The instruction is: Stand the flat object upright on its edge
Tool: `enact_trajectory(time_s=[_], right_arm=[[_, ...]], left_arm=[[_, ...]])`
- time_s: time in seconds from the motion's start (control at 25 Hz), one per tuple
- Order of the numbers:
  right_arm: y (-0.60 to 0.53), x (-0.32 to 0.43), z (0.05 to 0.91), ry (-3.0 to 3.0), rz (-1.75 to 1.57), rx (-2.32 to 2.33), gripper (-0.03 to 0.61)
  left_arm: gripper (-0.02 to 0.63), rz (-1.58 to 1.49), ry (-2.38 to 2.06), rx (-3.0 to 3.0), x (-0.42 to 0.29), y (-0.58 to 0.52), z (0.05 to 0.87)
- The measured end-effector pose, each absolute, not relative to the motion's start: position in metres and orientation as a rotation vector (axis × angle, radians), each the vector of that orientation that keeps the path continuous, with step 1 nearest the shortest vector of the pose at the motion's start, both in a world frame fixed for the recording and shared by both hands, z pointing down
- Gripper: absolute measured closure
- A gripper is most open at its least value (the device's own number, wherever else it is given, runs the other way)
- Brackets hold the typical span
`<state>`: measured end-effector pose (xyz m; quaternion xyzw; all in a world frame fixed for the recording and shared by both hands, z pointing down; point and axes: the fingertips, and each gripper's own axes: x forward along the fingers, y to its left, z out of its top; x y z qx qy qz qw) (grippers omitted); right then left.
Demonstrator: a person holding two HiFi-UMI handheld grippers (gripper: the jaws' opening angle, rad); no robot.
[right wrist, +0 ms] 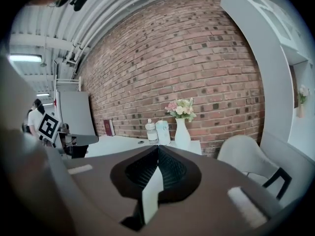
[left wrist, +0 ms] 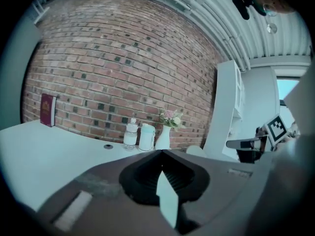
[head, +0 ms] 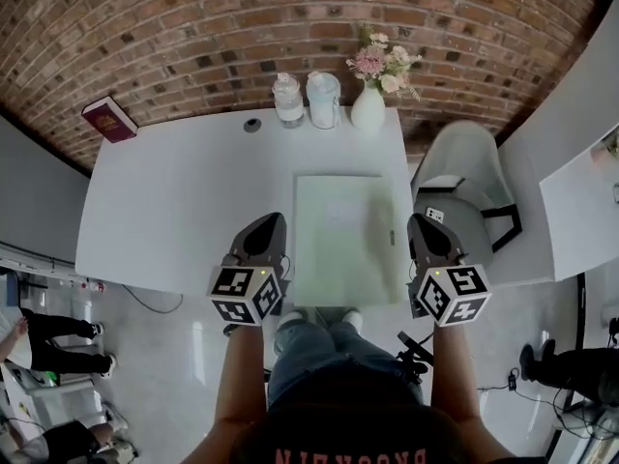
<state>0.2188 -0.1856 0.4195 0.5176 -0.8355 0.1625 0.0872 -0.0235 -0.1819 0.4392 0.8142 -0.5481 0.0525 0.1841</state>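
Observation:
A pale green flat sheet (head: 343, 240) lies flat on the white table (head: 184, 201), near its front edge. My left gripper (head: 274, 218) hovers just left of the sheet, apart from it, jaws shut and empty. On the sheet's right side my right gripper (head: 418, 220) hangs over the table's right edge, also shut with nothing in it. In the left gripper view the left gripper (left wrist: 161, 154) has its jaws closed together, and the right gripper (right wrist: 158, 149) looks the same in its own view. A dark red book (head: 109, 120) stands at the table's far left corner.
Against the brick wall stand a clear bottle (head: 287, 99), a pale jar (head: 323, 100) and a white vase with flowers (head: 368, 104). A cable hole (head: 252, 124) sits in the tabletop. A white chair (head: 464, 187) is right of the table. People stand on the floor at lower left.

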Motion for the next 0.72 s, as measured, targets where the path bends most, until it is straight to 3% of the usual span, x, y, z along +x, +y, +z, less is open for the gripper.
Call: enact_trajectory(time_s=[0.08, 0.12, 0.2, 0.24, 0.36, 0.44, 0.72], right_arm=[[-0.187, 0.219, 0.424, -2.505, 0.499, 1.503, 0.559], [-0.188, 0.219, 0.426, -2.516, 0.508, 1.487, 0.515], [-0.189, 0.218, 0.43, -2.538, 0.532, 1.46, 0.443], [-0.19, 0.218, 0.432, -2.544, 0.544, 1.447, 0.409], [-0.19, 0.217, 0.439, -2.536, 0.575, 1.411, 0.345], [-0.189, 0.219, 0.446, -2.514, 0.606, 1.394, 0.302], [-0.189, 0.221, 0.476, -2.405, 0.713, 1.345, 0.291]], left_arm=[[0.612, 0.138, -1.571, 2.267, -0.025, -0.176, 0.441], [0.61, 0.133, -1.565, 2.263, -0.024, -0.173, 0.442], [0.439, 0.113, -1.528, 2.257, -0.019, -0.168, 0.445], [0.403, 0.101, -1.518, 2.248, -0.018, -0.167, 0.446], [0.395, 0.092, -1.526, 2.229, -0.019, -0.166, 0.448], [0.357, 0.098, -1.509, 2.225, -0.017, -0.167, 0.452], [0.35, 0.2, -1.434, 2.166, -0.015, -0.174, 0.481]])
